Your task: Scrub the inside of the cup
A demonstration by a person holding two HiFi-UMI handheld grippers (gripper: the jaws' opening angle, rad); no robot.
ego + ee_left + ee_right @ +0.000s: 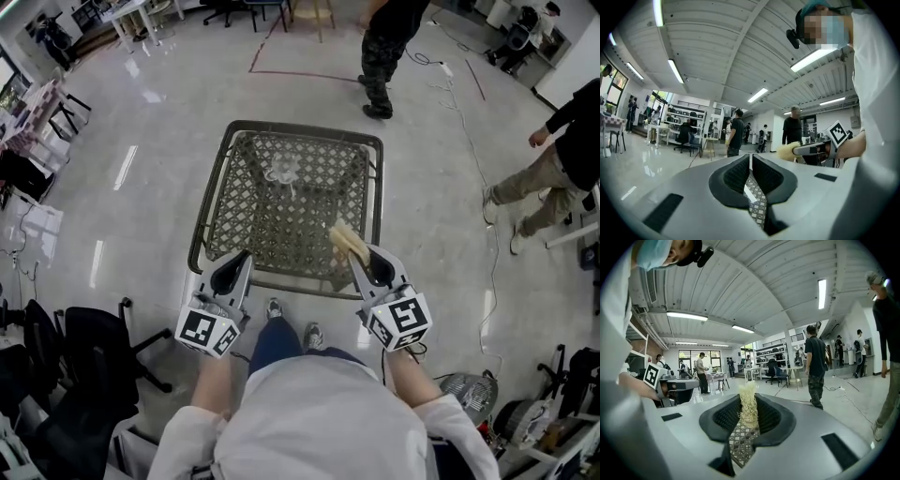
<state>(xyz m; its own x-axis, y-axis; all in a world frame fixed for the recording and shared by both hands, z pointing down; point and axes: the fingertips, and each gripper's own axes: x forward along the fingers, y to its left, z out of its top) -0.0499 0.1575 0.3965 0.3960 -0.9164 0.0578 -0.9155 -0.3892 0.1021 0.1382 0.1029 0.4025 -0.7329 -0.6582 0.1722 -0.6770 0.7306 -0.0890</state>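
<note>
A clear glass cup [281, 172] stands at the far middle of a dark lattice-top table [218, 192]. My left gripper [244, 259] hovers over the table's near left edge, shut with nothing between its jaws; in its own view the pads [740, 172] meet. My right gripper [357, 258] is over the near right edge, shut on a pale yellow fibrous scrubber [344, 244]. The scrubber [749, 405] sticks up between the right jaws. From the left gripper view the scrubber [787, 151] shows at the right. Both grippers are well short of the cup.
A person in dark clothes [386, 56] stands beyond the table, and another person [553, 169] is at the right. Black chairs [84, 361] crowd the near left. A cable [473, 159] runs over the floor at the right, with a fan [469, 389] near my right side.
</note>
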